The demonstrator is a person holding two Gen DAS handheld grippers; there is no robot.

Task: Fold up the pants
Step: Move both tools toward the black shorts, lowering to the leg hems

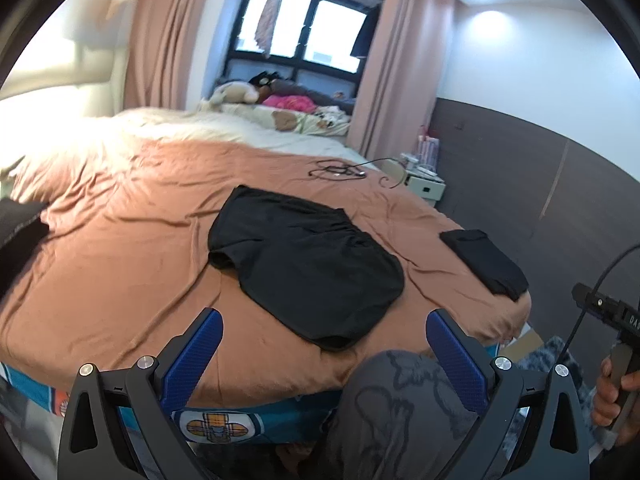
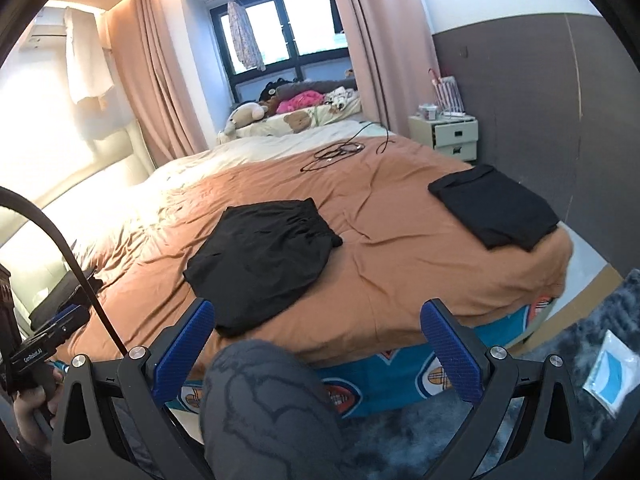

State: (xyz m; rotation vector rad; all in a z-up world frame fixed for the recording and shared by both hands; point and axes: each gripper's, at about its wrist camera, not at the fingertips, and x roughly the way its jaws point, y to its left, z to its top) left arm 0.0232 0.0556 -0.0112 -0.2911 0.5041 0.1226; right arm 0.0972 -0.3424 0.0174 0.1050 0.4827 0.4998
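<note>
A pair of black shorts (image 1: 304,256) lies folded in half on the brown bed cover (image 1: 120,248); it also shows in the right wrist view (image 2: 260,264). A second black garment (image 1: 486,262), folded flat, lies near the bed's right edge, and shows in the right wrist view (image 2: 496,208). My left gripper (image 1: 322,344) is open and empty, held back over the bed's near edge, short of the shorts. My right gripper (image 2: 316,340) is open and empty, also back from the bed. The right gripper's body shows in the left wrist view (image 1: 612,312), and the left gripper's body in the right wrist view (image 2: 44,344).
The person's knee in grey patterned trousers (image 2: 264,400) is between the fingers. Black cables (image 2: 336,152) lie on the far part of the bed. Soft toys and bedding (image 2: 288,112) sit by the window. A white nightstand (image 2: 452,136) stands right. A bag (image 2: 610,372) lies on the rug.
</note>
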